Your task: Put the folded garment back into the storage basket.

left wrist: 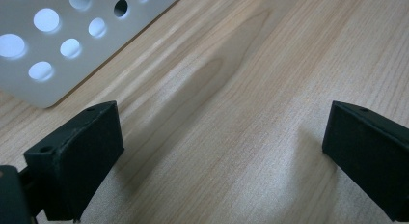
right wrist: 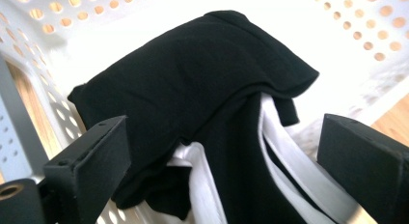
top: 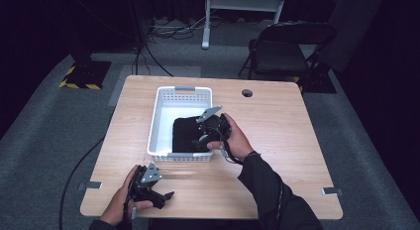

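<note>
The right hand-held gripper (right wrist: 222, 171) hangs over the near right part of the white basket (top: 159, 98), just below the middle of the high view, its jaws spread wide with nothing between them. In its own view the jaws frame a folded black garment (right wrist: 193, 84) that fills the centre of the frame, with white fabric (right wrist: 205, 185) showing at the folds along the lower edge; whether that white is a lining or a separate piece I cannot tell.

The cloth looks light, soft and limp. It should sag and unfold when lifted, is not fragile, and is unlikely to slip from the pads. The thick folded edge nearest the jaws, where the layers stack, seems the best place to pinch, so that all layers come up together.

The left hand-held gripper (left wrist: 222, 151) sits low at the lower left of the high view, jaws also wide apart and empty over the bare wooden worktop (left wrist: 270, 64), with the basket's perforated wall at the upper left of its view.

Count: two hand-held grippers, one basket, one black garment, one worktop, and one folding chair (top: 282, 51) beyond it at upper right.
</note>
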`<state>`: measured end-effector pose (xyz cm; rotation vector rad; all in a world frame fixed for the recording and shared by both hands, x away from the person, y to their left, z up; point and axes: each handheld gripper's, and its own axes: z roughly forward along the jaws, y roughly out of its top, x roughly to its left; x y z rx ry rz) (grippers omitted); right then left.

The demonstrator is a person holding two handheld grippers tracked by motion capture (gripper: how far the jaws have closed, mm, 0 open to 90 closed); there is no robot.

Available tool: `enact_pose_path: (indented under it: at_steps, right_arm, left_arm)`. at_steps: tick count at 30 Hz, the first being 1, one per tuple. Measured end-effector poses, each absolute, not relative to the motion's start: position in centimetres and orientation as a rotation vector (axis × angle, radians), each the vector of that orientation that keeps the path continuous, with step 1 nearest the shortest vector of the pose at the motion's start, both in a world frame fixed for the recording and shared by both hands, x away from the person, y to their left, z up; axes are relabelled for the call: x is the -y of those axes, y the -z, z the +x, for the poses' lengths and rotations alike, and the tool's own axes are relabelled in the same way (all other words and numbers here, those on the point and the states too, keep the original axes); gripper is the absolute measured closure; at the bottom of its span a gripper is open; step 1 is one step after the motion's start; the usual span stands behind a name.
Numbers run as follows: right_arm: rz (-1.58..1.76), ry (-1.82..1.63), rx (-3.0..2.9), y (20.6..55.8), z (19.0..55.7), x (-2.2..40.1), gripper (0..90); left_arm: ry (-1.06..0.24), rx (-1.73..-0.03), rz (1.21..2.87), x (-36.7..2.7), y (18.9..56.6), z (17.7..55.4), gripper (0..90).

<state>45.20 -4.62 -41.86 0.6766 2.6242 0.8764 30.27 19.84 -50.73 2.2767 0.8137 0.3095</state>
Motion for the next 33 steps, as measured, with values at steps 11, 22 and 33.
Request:
enact_pose_path:
  at_steps: [11, 22, 33]
  right_arm:
    - [0.634, -0.884, -2.594, 40.2, 44.4, 6.5, 5.3]
    - [0.589, -0.849, -2.592, 39.9, 43.5, 7.7, 5.5]
    - [0.597, -0.825, -2.576, 39.6, 42.5, 9.4, 5.5]
  left_arm:
    - [-0.309, -0.815, 2.275, -19.8, 50.7, 30.3, 0.6]
    - [-0.306, -0.812, 2.276, -19.8, 50.7, 30.3, 0.5]
    - [-0.307, -0.813, 2.275, -19.8, 50.7, 30.3, 0.5]
